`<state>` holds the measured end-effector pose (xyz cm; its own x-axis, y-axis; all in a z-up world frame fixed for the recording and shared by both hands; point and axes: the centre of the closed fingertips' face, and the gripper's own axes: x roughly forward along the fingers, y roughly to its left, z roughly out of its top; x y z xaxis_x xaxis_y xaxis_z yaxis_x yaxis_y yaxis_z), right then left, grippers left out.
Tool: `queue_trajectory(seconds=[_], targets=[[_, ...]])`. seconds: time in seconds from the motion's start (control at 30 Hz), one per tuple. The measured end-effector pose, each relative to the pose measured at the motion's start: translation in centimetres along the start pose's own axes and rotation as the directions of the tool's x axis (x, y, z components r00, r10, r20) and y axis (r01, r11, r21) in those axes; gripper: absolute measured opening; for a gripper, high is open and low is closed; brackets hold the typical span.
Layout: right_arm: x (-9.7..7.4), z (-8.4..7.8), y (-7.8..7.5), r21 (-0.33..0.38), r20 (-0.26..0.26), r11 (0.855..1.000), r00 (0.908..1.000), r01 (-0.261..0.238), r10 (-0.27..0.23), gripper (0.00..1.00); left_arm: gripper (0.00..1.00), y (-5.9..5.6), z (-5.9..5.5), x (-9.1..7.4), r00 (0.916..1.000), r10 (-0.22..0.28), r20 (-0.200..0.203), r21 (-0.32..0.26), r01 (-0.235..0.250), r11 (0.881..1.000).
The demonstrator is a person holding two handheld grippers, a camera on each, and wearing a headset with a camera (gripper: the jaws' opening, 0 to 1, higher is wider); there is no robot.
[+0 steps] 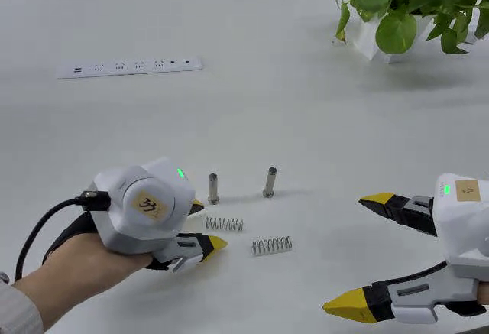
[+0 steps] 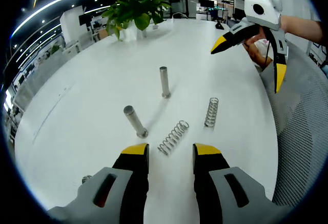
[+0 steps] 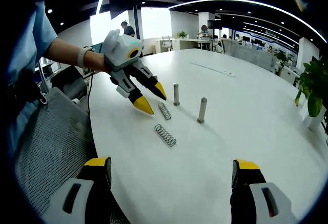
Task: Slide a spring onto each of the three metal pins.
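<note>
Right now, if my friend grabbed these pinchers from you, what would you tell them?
Left gripper: open, holding nothing, low over the table, with the near spring just ahead of its jaws.
Right gripper: wide open, holding nothing, off to the side.
Left pin and right pin stand upright, both bare.
The near spring and the far spring lie flat in front of the pins.
Done: no spring is on a pin yet.
Left: lift each spring and slide it onto a pin. The job says three pins; I count two pins and two springs here.
</note>
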<state>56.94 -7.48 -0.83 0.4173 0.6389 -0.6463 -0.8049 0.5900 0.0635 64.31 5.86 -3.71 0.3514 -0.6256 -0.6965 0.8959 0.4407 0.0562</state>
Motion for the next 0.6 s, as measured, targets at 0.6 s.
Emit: queue_trajectory(seconds=[0.6], targets=[[-0.5,-1.1,0.0,0.041,0.012,0.999,0.9997,0.018,-0.019,0.97,0.15,-0.1,-0.5,1.0,0.9925,-0.061,-0.105,0.063,0.068,0.996]])
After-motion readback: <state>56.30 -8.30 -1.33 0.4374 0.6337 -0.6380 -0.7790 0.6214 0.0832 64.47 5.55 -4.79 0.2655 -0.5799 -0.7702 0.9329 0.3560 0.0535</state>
